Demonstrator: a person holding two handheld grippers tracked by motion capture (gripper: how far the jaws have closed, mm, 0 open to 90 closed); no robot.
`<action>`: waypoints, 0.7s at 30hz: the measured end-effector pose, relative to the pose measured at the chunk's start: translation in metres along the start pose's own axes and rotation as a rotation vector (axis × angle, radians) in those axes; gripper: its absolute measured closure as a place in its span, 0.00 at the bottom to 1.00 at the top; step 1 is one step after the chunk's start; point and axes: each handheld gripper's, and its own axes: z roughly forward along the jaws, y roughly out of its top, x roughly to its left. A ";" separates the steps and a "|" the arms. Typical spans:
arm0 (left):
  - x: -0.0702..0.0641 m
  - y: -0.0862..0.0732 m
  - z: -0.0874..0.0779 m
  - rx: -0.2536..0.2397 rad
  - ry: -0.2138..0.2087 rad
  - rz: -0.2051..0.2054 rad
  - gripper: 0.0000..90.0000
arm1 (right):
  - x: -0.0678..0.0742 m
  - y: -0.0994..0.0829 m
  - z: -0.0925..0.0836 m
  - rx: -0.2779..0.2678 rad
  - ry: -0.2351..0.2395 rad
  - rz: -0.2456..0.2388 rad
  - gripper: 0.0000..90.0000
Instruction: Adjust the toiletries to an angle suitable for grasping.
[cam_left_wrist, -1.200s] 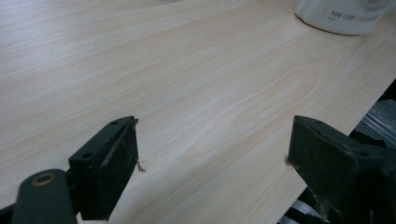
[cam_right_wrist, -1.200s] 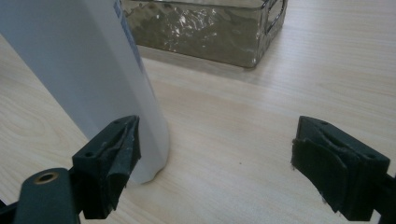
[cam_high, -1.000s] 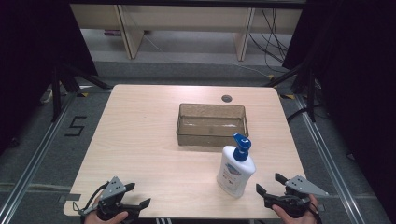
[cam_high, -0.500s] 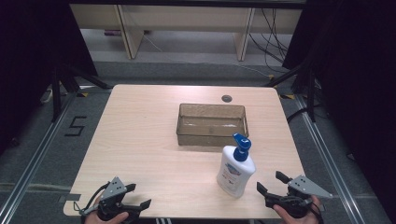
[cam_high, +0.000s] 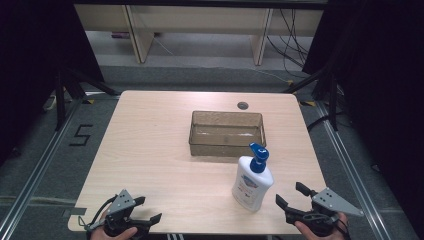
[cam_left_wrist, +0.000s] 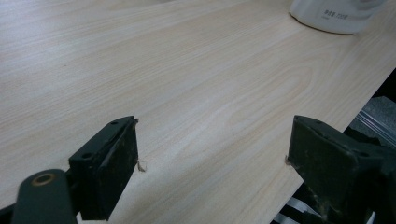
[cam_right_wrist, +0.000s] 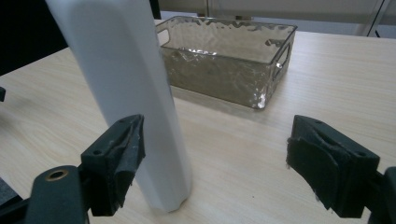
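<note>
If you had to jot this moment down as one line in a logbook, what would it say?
left gripper: open, near table edge | right gripper: open, beside pump bottle, not touching | bottle: upright, in front of clear bin | bin: looks empty

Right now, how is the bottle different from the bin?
The bottle is white with a blue pump; the bin is clear and brownish. The bottle stands tall and narrow; the bin is low, wide and open on top. The bottle is nearer the right gripper; the bin sits farther back. Both rest on the table.
</note>
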 end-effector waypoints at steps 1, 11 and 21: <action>0.001 -0.001 0.001 -0.012 -0.011 0.003 0.17 | 0.002 0.002 -0.003 0.016 0.016 0.007 0.22; 0.000 -0.001 0.001 -0.001 -0.009 -0.005 0.17 | 0.007 0.011 -0.014 -0.015 0.012 -0.012 0.23; 0.001 0.000 0.000 -0.003 -0.006 -0.003 0.17 | 0.023 0.024 -0.026 -0.031 0.052 -0.018 0.23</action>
